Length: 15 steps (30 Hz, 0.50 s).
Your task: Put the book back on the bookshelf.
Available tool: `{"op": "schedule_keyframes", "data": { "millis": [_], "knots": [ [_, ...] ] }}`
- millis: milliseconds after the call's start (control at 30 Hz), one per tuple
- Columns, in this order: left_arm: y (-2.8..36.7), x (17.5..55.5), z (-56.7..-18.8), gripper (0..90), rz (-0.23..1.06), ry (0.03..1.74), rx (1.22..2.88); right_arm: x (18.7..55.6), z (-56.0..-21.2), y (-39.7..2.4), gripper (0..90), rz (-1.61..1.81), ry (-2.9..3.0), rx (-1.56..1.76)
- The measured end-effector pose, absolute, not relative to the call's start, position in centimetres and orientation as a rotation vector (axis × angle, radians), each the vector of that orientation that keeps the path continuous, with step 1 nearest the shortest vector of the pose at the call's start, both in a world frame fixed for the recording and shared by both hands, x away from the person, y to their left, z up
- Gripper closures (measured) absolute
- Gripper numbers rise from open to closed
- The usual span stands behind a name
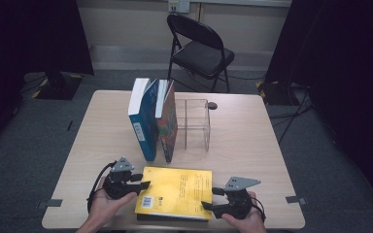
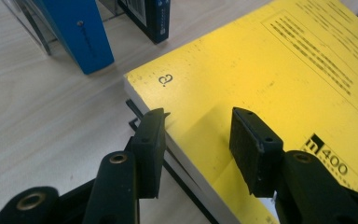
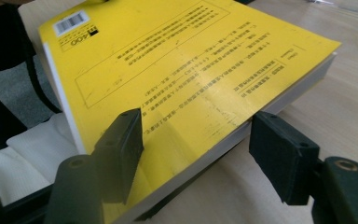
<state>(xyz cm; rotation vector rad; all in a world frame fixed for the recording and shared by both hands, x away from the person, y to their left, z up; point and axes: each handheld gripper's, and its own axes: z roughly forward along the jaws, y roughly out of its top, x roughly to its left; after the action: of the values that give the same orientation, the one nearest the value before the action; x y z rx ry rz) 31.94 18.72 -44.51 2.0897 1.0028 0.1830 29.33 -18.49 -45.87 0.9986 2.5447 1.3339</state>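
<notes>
Yellow book (image 1: 177, 193) flat at desk's (image 1: 252, 145) near edge, long axis between our grippers; left (image 2: 198, 140) and right (image 3: 200, 149) jaws open, straddling opposite edges.

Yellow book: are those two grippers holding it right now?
Left gripper: open, straddling the yellow book edge.
Right gripper: open, astride its corner, not pressing.

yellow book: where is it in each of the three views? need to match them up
High view: yellow book lies flat at the table's near edge, between the left claw and right claw.
Left gripper view: it covers the right and upper part of the picture, one edge between the jaws.
Right gripper view: it runs from top left to bottom centre, tilted, one edge between the jaws.
Shared landmark: the barcode; in the left gripper view, use the 400 mark.
</notes>
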Motion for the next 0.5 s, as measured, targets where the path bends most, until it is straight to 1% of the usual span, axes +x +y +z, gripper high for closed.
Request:
{"op": "schedule_keyframes", "data": {
  "millis": [200,267,300,333,367,433,500],
  "knots": [
    [19.4,31.5,-44.5,55.9,0.145,0.985,2.091,30.8,-45.7,-18.0,36.5,1.318,2.524,0.995],
    [19.2,31.8,-44.4,52.7,0.153,0.977,2.097,30.8,-45.6,-17.8,36.3,1.309,2.513,0.986],
    [19.1,32.2,-44.4,49.7,0.156,0.981,2.1,30.8,-45.6,-17.9,33.2,1.321,2.511,0.989],
    [19.1,32.5,-44.4,46.9,0.166,0.98,2.104,30.7,-45.7,-18.0,26.8,1.35,2.531,1.002],
    [19.0,33.0,-44.4,45.7,0.18,0.989,2.098,30.6,-45.8,-18.1,24.2,1.359,2.537,1.013],
    [18.9,34.1,-44.4,45.2,0.184,1.012,2.093,30.0,-45.9,-18.2,21.1,1.358,2.549,1.013],
    [18.8,35.3,-44.3,45.7,0.201,1.008,2.095,29.2,-46.0,-18.1,20.7,1.352,2.56,0.998]
  ]
}}
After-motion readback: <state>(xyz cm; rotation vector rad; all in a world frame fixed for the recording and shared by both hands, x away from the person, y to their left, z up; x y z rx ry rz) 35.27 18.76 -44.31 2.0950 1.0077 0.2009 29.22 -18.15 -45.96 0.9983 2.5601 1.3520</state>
